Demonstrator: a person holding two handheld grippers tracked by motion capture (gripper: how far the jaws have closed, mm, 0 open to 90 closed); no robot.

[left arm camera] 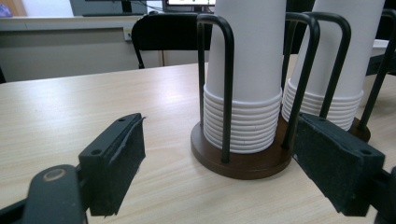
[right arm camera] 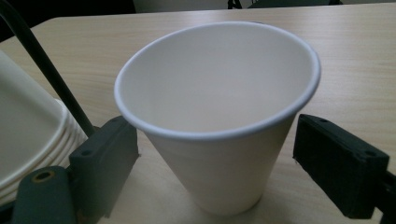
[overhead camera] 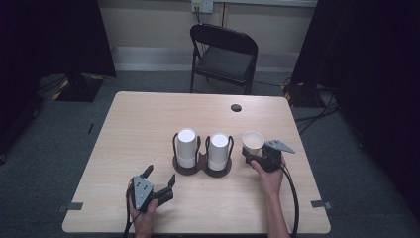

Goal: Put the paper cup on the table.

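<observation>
A single white paper cup (overhead camera: 253,140) (right arm camera: 219,116) stands upright, mouth up, on the wooden table (overhead camera: 143,119). It sits between the jaws of my right gripper (overhead camera: 251,151) (right arm camera: 217,149), whose pads stand a little off its wall on both sides, so the gripper is open. To the cup's left, two stacks of upside-down white cups (overhead camera: 186,146) (overhead camera: 218,148) sit in dark wire holders on round brown bases (left arm camera: 243,163). My left gripper (overhead camera: 161,174) (left arm camera: 219,135) rests near the front edge, open and empty, pointing at the left stack (left arm camera: 245,70).
A black folding chair (overhead camera: 225,54) stands beyond the far edge. A small round cable hole (overhead camera: 236,107) lies in the tabletop at the back right. Bare wood spreads to the left of the holders. Dark curtains hang at both sides.
</observation>
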